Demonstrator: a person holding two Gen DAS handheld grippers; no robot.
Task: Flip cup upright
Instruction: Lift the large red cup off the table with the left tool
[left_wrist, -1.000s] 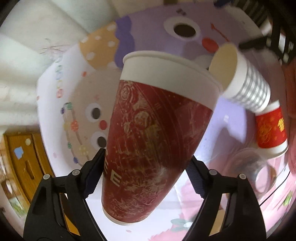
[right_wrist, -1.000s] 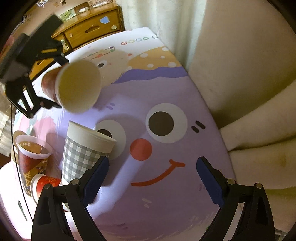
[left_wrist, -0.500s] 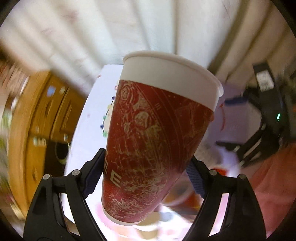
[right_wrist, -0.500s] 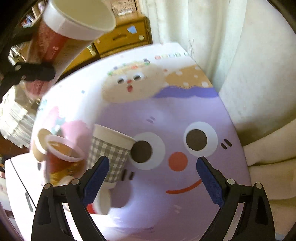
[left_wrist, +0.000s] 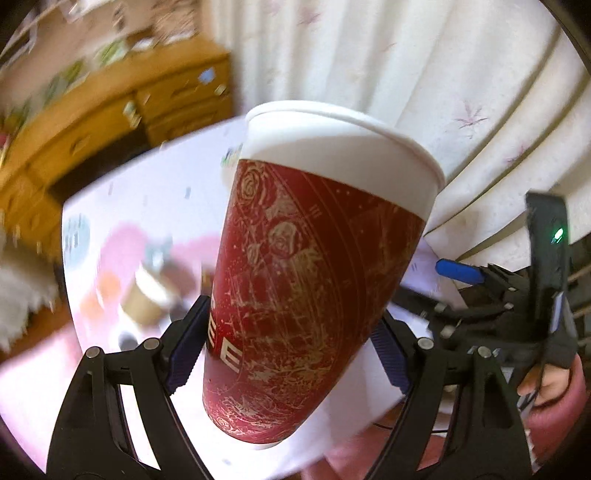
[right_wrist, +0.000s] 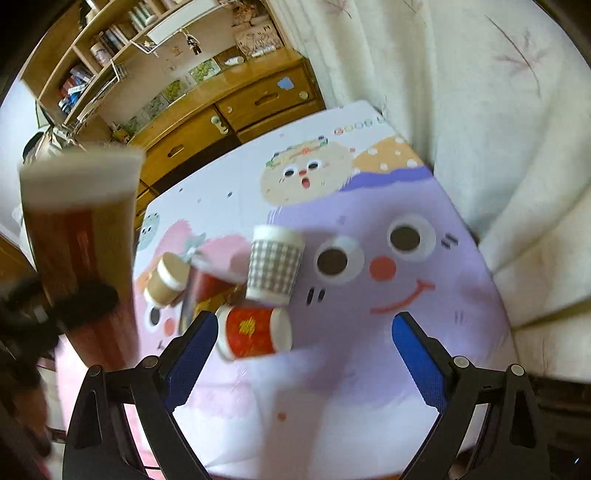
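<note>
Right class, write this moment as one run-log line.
left gripper: shut on red cup, rim up, above table | right gripper: open, empty

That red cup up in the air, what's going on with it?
A person's left hand-held gripper is clamped on the tall red cup, held above the cartoon-print table with its white rim up. The right hand-held gripper is open and empty, over a cluster of other cups: a checked cup standing, a small red cup on its side.

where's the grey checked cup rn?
Right wrist view, centre: grey checked paper cup stands upright on the cartoon-print table, behind the tipped red paper cup.
</note>
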